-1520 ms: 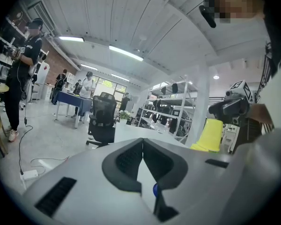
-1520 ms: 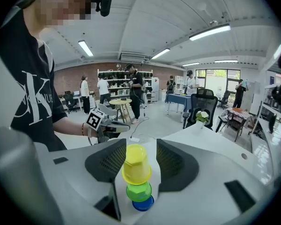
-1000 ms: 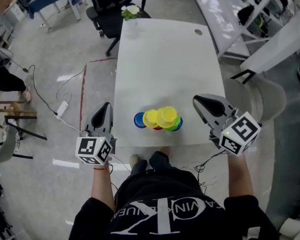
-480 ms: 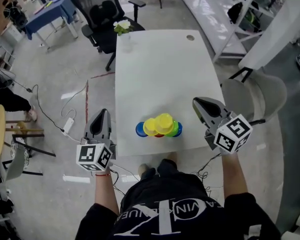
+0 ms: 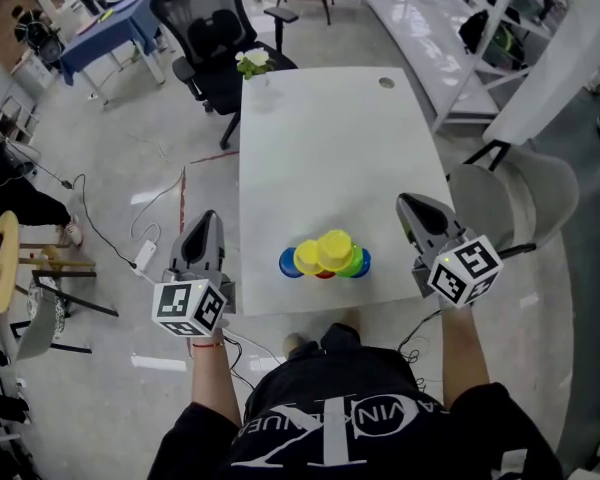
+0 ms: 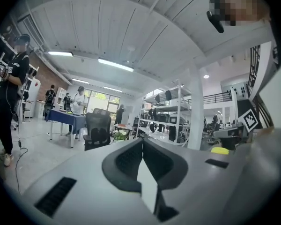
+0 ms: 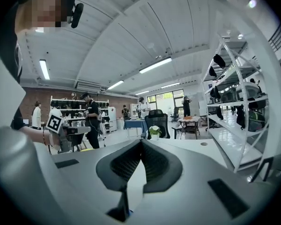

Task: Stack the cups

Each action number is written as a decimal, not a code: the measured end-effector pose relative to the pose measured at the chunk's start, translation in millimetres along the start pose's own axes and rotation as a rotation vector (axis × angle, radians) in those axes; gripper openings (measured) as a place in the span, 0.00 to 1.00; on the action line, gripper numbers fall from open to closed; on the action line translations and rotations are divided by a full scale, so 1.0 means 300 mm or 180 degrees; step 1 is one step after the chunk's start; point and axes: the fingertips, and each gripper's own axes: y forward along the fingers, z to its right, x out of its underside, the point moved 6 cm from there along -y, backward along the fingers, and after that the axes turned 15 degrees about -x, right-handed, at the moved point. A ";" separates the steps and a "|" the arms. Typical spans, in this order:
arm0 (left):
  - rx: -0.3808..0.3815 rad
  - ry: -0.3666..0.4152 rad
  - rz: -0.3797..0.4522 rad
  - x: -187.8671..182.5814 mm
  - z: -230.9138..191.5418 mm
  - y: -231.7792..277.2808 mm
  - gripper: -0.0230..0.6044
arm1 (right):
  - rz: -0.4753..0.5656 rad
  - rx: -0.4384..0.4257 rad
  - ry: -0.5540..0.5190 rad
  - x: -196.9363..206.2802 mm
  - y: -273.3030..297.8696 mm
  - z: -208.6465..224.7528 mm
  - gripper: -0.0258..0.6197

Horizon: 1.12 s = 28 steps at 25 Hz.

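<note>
Risk lies with the cluster of coloured plastic cups (image 5: 325,256). In the head view, the yellow, blue, red and green ones sit bunched and touching near the front edge of the white tabletop (image 5: 330,138). A sideways nudge from a closed gripper could, I judge, send one onto the grey floor (image 5: 120,118). The left gripper (image 5: 209,218) hangs beside the tabletop's left side and the right gripper (image 5: 408,203) at its right edge, both apart from the cups. In the left gripper view, the jaws are pressed together on nothing. In the right gripper view, the jaws likewise meet, empty.
</note>
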 end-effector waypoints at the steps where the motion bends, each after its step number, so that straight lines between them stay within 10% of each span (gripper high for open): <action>1: -0.0005 -0.0002 0.0007 -0.003 -0.001 0.001 0.04 | 0.0000 0.0025 -0.0028 0.000 -0.002 0.001 0.06; 28: -0.0094 -0.0047 0.0212 -0.047 -0.009 0.014 0.04 | 0.0043 0.0223 -0.0177 0.024 -0.006 0.043 0.06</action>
